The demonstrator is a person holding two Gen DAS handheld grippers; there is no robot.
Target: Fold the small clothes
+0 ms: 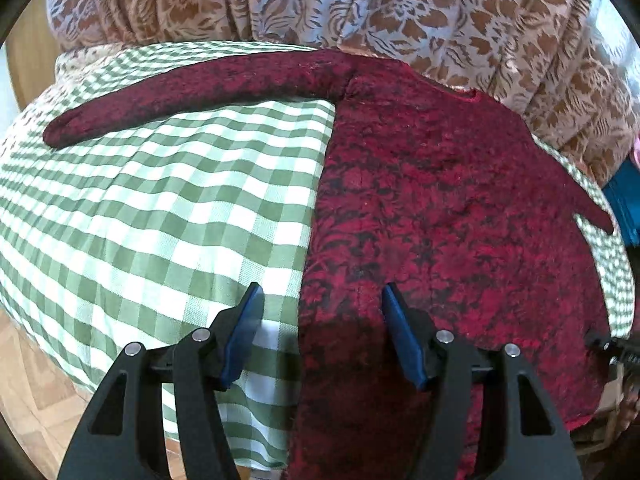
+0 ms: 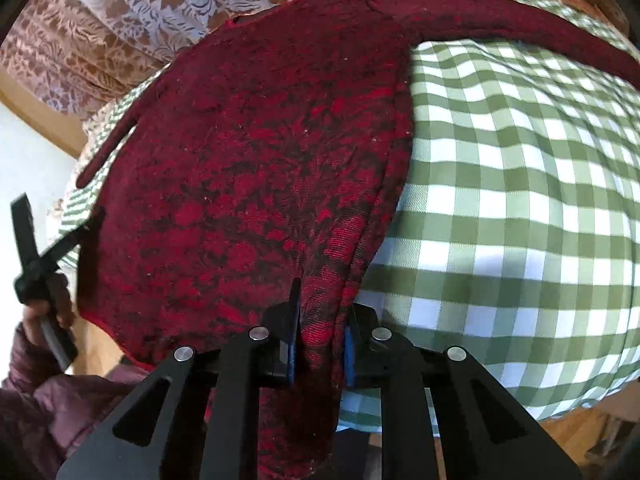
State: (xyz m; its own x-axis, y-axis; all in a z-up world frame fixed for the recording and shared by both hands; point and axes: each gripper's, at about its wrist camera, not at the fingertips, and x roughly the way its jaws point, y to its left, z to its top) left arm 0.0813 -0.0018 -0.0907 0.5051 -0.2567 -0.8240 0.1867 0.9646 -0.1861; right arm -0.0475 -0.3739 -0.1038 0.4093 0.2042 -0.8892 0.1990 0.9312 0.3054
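Sweater (image 2: 256,168) flat on checked cloth (image 2: 520,184); right tongs (image 2: 320,340) pinching hem (left apart)

Fuzzy knit top (image 1: 440,200) (woven tablecloth (image 1: 180,200))

Landmark: dark red patterned top (image 1: 448,208) lying flat on a green-and-white checked tablecloth (image 1: 168,208).
Open room: in the left wrist view, a broad bare stretch of checked cloth lies left of the top's body, below its outstretched sleeve (image 1: 192,92).
Far side: a brown floral curtain (image 1: 320,4) hangs just behind the top, closing that edge.
Left gripper (image 1: 322,334): jaws apart above the top's near side edge, nothing between them.
Right gripper (image 2: 320,344): pinches a raised fold of the top's hem.
Near edge: bare wooden floor (image 1: 36,384) shows below the cloth, beside the top.
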